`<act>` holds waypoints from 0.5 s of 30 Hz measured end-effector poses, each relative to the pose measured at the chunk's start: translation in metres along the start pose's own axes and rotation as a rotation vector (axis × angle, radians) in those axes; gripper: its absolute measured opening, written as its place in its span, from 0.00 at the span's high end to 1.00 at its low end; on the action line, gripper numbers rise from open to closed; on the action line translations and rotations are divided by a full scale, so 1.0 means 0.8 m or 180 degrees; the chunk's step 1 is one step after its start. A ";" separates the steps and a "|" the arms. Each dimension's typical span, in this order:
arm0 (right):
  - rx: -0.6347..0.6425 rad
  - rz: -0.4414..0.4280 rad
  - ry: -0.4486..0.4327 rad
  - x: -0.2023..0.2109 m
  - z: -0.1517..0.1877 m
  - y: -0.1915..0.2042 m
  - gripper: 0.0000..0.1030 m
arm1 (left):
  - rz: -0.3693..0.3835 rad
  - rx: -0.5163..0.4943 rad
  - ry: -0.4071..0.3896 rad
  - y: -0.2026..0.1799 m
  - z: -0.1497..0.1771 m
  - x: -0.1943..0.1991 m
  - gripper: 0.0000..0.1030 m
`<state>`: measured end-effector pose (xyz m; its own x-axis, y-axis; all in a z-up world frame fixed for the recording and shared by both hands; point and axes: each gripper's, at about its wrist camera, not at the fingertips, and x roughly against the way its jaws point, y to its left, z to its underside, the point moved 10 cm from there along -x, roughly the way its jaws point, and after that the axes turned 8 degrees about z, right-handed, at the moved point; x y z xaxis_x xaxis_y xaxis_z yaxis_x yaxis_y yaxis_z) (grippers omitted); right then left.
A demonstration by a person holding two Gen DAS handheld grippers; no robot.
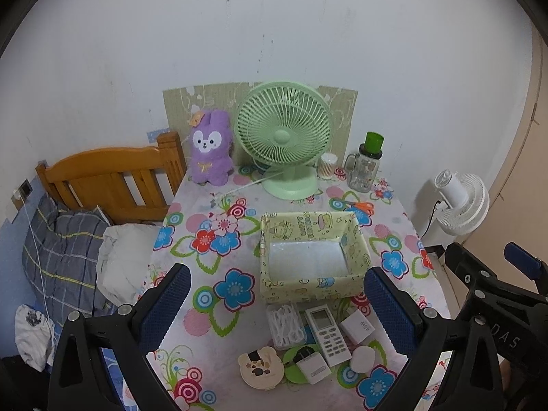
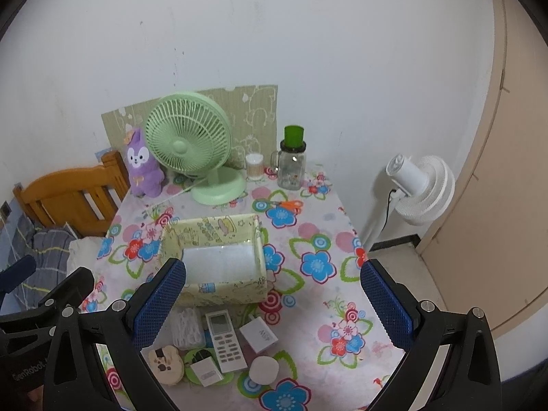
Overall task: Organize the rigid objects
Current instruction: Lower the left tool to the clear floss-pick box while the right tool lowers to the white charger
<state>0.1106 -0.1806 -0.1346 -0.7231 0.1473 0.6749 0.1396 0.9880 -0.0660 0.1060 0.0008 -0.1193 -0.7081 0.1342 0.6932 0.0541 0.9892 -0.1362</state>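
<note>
left gripper (image 1: 277, 303) and right gripper (image 2: 272, 299) both spread wide, holding nothing, above near table edge. yellow box (image 1: 310, 289) mid-table, looks empty. just near of it: remote (image 1: 327, 334), white charger (image 1: 356, 325), clear case (image 1: 286, 325), possibly floss picks.

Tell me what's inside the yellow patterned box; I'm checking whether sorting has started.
The yellow patterned box holds nothing visible, just its bare white floor. Its near wall hides a strip of the floor.
</note>
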 end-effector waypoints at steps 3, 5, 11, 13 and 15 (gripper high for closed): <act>-0.0001 -0.0052 0.0025 -0.014 0.008 0.004 0.00 | -0.0014 -0.0070 0.0024 0.001 0.008 -0.016 0.01; -0.0034 -0.0132 0.0018 -0.025 0.014 0.006 0.00 | -0.0002 -0.0123 0.0040 0.003 0.016 -0.027 0.01; -0.0147 -0.0330 0.0094 -0.057 0.038 0.019 0.00 | 0.0084 -0.0119 0.0189 0.006 0.046 -0.058 0.01; -0.0050 -0.0312 0.0116 -0.067 0.050 0.025 0.00 | 0.0109 -0.0109 0.0223 0.006 0.056 -0.068 0.01; 0.0000 -0.0305 0.0128 -0.074 0.057 0.028 0.00 | 0.0144 -0.0098 0.0320 0.006 0.069 -0.082 0.01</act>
<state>0.1258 -0.1649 -0.2101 -0.7054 0.0500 0.7070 0.0711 0.9975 0.0004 0.1139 -0.0062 -0.2042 -0.6304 0.1825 0.7545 0.1072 0.9831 -0.1482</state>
